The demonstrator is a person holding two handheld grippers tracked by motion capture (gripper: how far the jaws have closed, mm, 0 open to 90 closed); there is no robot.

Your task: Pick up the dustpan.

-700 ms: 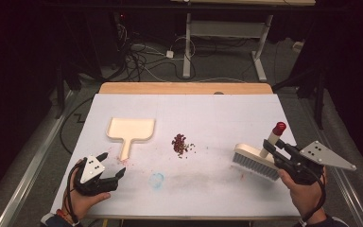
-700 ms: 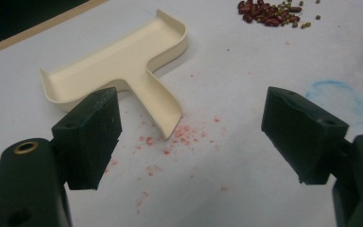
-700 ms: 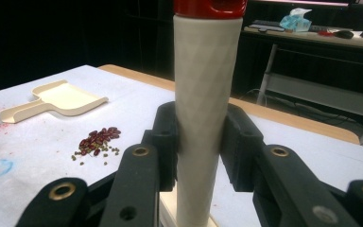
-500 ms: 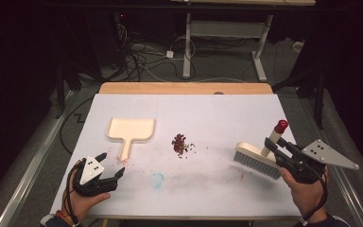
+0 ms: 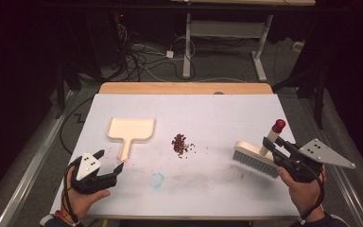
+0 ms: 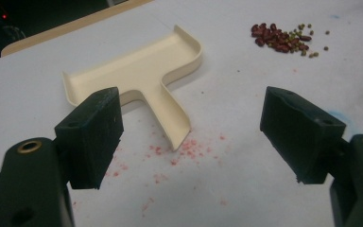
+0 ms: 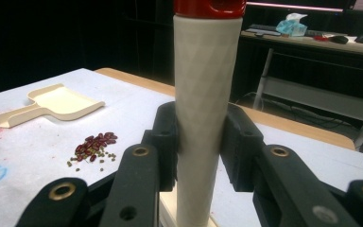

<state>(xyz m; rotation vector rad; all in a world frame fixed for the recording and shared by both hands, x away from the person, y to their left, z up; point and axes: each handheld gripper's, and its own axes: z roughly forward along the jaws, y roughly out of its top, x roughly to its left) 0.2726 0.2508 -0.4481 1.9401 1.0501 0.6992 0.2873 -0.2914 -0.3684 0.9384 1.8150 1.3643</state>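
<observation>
A cream dustpan (image 5: 130, 130) lies flat at the table's left, its handle end (image 6: 177, 127) pointing toward me. My left gripper (image 5: 111, 160) rests just short of that handle end, its jaws open (image 6: 194, 137) and nothing between them. A small pile of red and green beans (image 5: 180, 143) sits mid-table. My right gripper (image 5: 270, 144) is shut on the cream, red-capped handle (image 7: 203, 118) of a brush, whose grey bristles (image 5: 254, 161) rest on the table at the right.
Pink stains (image 6: 184, 151) and a faint blue mark (image 5: 157, 179) spot the white table cover. A wooden table edge (image 5: 184, 88) runs along the back. Beyond it are cables and a desk frame (image 5: 227, 33) on the dark floor.
</observation>
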